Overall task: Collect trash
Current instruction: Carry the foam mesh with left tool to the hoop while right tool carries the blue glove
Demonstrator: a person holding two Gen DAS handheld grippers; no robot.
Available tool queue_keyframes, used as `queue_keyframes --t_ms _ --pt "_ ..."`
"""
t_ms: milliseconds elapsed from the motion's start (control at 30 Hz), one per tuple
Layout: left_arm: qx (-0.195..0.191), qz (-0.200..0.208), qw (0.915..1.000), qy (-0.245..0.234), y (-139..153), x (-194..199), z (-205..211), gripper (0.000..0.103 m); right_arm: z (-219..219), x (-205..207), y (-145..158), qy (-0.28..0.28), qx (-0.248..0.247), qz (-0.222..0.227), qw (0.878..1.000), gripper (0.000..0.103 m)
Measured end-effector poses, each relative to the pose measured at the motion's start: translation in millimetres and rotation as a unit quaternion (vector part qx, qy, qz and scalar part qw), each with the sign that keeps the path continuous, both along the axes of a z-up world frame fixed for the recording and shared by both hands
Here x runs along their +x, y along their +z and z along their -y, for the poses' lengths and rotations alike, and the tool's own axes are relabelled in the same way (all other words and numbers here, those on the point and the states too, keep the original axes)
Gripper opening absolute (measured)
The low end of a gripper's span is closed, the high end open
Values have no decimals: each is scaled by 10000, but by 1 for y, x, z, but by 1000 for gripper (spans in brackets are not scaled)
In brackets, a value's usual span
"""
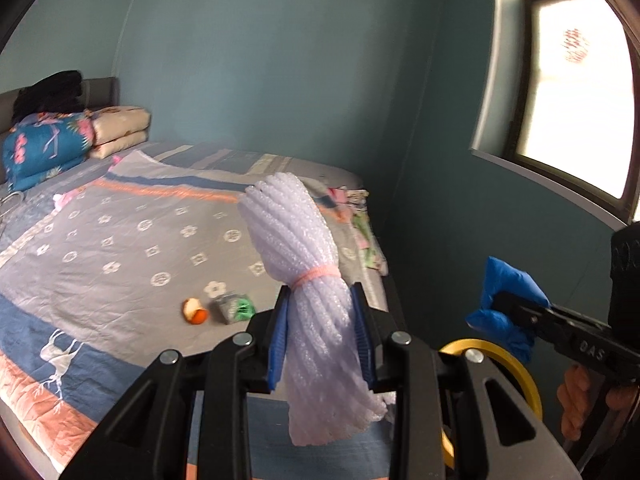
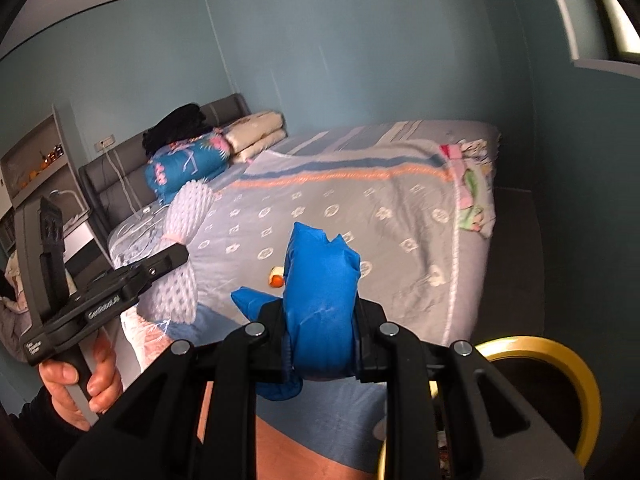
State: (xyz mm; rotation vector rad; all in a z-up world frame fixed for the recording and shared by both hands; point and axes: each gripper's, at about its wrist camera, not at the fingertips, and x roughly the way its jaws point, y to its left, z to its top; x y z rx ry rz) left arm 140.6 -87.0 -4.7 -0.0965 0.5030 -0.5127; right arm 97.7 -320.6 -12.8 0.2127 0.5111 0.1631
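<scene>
Left gripper (image 1: 322,320): black plastic linkage, blue ribbed pads, jaws pinched on a white foam net sleeve (image 1: 304,280). Sleeve was a bunched tube of soft woven foam mesh, cinched mid-length by a thin pink band (image 1: 316,274), top end bulging above the pads, bottom end hanging limp below them. Held upright, clear of the bed.

Right gripper (image 2: 320,336): same build, jaws pressed nearly together on a crumpled blue glove (image 2: 320,280). Glove looked like thin, smooth, slightly glossy disposable material, wadded into a lump, one loose finger flap sticking out left and another drooping under the jaws. Also off the bed.

A bare hand (image 2: 80,384) wrapped the left gripper's handle; the other hand (image 1: 580,400) wrapped the right one's handle.

Below the right gripper: round bin (image 2: 576,376) with a yellow rim, dark inside, standing at the foot of the bed.

Still on the bedspread (image 1: 120,248): a piece of orange peel (image 1: 195,311), curled, pale pith on one side, and just beside it a crumpled grey-green wrapper (image 1: 234,307), foil-like. Both near the bed's foot edge, ahead of the left gripper.

Bedspread was wrinkled grey cotton with white flower medallions, orange and blue bands, a white deer print. Folded quilts (image 1: 48,144) stacked at the padded grey headboard (image 2: 120,168), black clothing on top. Teal walls, frosted window (image 1: 576,100) to the right.
</scene>
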Motion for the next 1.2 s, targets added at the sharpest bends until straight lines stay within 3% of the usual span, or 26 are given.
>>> queue_keyframes --t_ms 300,533,800,1200 --pt "-31 -50 9980 -636 5 -20 41 28 47 -37 15 -571 -64 204 9981 21" --pt "211 -204 9936 -1091 -7 -35 85 29 80 -57 13 -1152 -333 79 9927 22" --pt "536 -506 9845 -1589 -36 -49 131 29 121 -55 -12 -1495 -353 -433 9872 22" --pt "955 -995 9667 -2155 -76 -56 185 30 172 -46 -71 -1691 185 -1031 9800 25"
